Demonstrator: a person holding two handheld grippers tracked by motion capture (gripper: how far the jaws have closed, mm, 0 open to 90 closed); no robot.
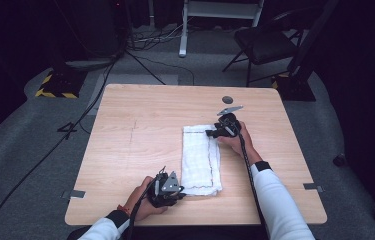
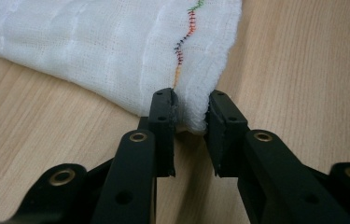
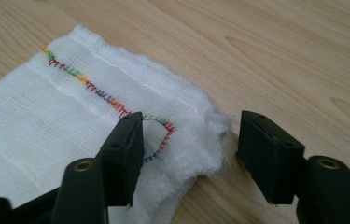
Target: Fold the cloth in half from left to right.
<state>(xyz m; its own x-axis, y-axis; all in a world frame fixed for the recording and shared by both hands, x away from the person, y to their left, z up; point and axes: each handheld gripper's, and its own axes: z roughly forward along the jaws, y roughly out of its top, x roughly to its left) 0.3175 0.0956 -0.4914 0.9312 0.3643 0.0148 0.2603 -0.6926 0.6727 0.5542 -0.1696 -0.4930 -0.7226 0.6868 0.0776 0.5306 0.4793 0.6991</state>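
Note:
A white cloth (image 1: pixel 200 160), folded into a long strip with multicoloured edge stitching, lies right of centre on the wooden table (image 1: pixel 140 140). My left gripper (image 1: pixel 181 191) is at the strip's near left corner. In the left gripper view the cloth (image 2: pixel 93 46) has that corner bunched between the jaws of the left gripper (image 2: pixel 192 112), and both pads touch it. My right gripper (image 1: pixel 210 133) is at the far right corner. In the right gripper view the right gripper (image 3: pixel 191 126) stands open, one jaw over the cloth (image 3: pixel 46 121), the other beyond its edge over bare wood.
A small dark round disc (image 1: pixel 227 99) is set in the tabletop behind the right gripper. Metal clips (image 1: pixel 77 194) sit at the table's side edges. Beyond the table are a folding chair (image 1: pixel 265 45), floor cables (image 1: pixel 75 125) and a yellow-black striped base (image 1: pixel 55 87).

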